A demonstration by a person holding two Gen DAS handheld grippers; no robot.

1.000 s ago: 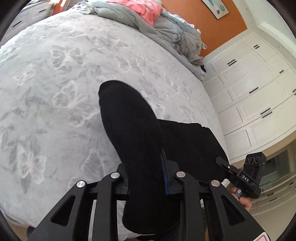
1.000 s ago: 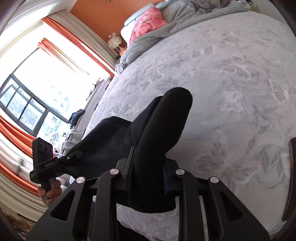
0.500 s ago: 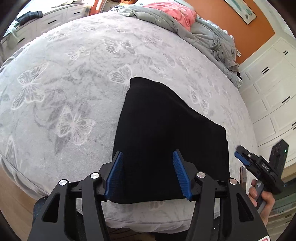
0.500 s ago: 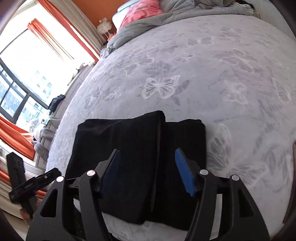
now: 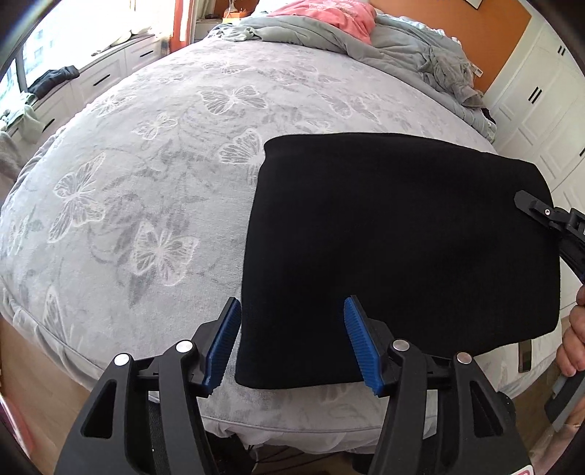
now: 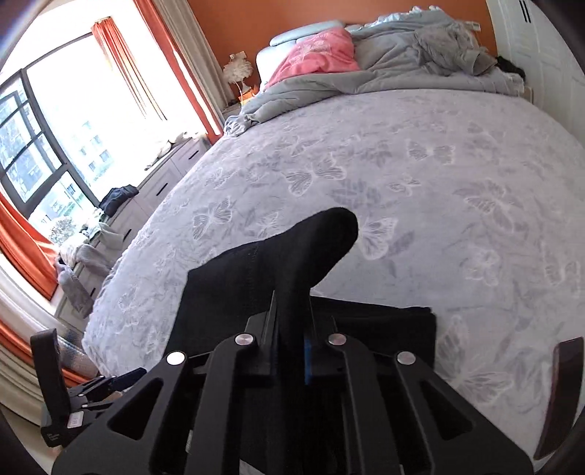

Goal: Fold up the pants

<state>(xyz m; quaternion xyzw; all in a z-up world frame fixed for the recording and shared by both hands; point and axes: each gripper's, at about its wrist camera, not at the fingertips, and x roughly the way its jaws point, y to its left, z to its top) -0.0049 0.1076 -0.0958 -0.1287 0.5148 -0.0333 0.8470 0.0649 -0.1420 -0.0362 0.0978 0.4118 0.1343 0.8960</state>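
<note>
The black pants [image 5: 398,252] lie folded into a flat rectangle near the foot edge of the bed. My left gripper [image 5: 292,339] is open, its blue pads on either side of the pants' near left corner, holding nothing. My right gripper [image 6: 290,329] is shut on the pants [image 6: 292,255], lifting a fold of the black cloth that rises up between its fingers. The right gripper [image 5: 548,215] also shows at the pants' right edge in the left wrist view. The left gripper [image 6: 106,385] shows at the lower left in the right wrist view.
The bed [image 5: 146,164] has a grey butterfly-print cover. A crumpled grey duvet [image 5: 402,40] and a pink cloth [image 5: 329,18] lie at the head. White wardrobes [image 5: 548,102] stand on the right, low white drawers [image 5: 91,80] under the window on the left.
Both grippers let go of the pants and opened half a second ago. Since then my right gripper has shut on the pants' edge again and lifted it. My left gripper stays open.
</note>
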